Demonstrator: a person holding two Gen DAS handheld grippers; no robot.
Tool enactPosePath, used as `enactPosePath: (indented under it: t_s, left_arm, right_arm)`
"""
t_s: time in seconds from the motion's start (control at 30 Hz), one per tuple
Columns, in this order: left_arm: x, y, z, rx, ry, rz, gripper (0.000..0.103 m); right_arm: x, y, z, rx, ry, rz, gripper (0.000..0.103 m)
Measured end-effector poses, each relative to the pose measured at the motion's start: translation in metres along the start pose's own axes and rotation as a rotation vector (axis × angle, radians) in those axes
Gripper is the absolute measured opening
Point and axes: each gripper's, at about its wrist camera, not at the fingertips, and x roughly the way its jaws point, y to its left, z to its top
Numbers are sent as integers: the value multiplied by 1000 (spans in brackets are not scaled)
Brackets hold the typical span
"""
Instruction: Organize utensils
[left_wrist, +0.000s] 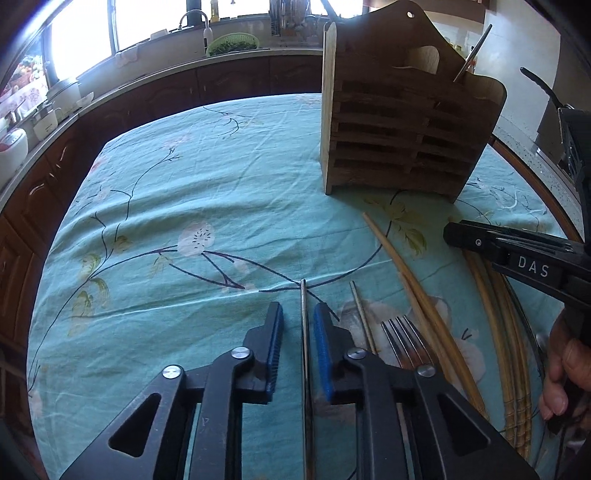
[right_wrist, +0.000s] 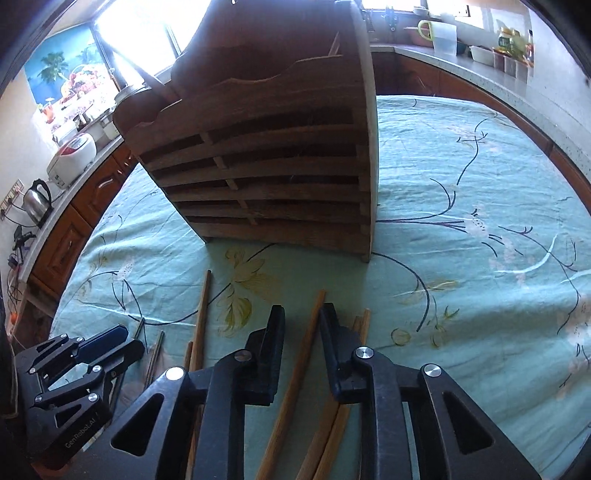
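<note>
A thin metal chopstick (left_wrist: 303, 332) lies on the teal cloth between the fingers of my left gripper (left_wrist: 299, 317), which stands open with a slight gap on each side. Right of it lie a second metal chopstick (left_wrist: 360, 310), a fork (left_wrist: 402, 332) and wooden chopsticks (left_wrist: 406, 273). My right gripper (right_wrist: 303, 321) is open around a wooden chopstick (right_wrist: 308, 343), which lies close to the right finger. More wooden chopsticks (right_wrist: 201, 325) lie beside it. The slatted wooden utensil holder (left_wrist: 402, 129) (right_wrist: 266, 166) stands upright beyond both grippers with a metal utensil (left_wrist: 474, 51) in it.
A flowered teal tablecloth (left_wrist: 184, 206) covers the round table. A hand (left_wrist: 561, 376) holds the right gripper (left_wrist: 480, 240) at the right edge. Kitchen counters ring the table, with a green colander (left_wrist: 231, 42), a rice cooker (right_wrist: 74, 155) and a kettle (right_wrist: 37, 199).
</note>
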Motion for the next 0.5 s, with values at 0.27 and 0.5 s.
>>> enactPosePath:
  t_s: [0.27, 0.5]
  left_arm:
    - [-12, 17, -2, -74, -3, -65, 3]
    - [-67, 42, -8, -166, -94, -158, 3]
  right_arm:
    - [-16, -14, -6, 45, -30, 62, 6]
    - [-76, -17, -7, 87, -128, 175, 5]
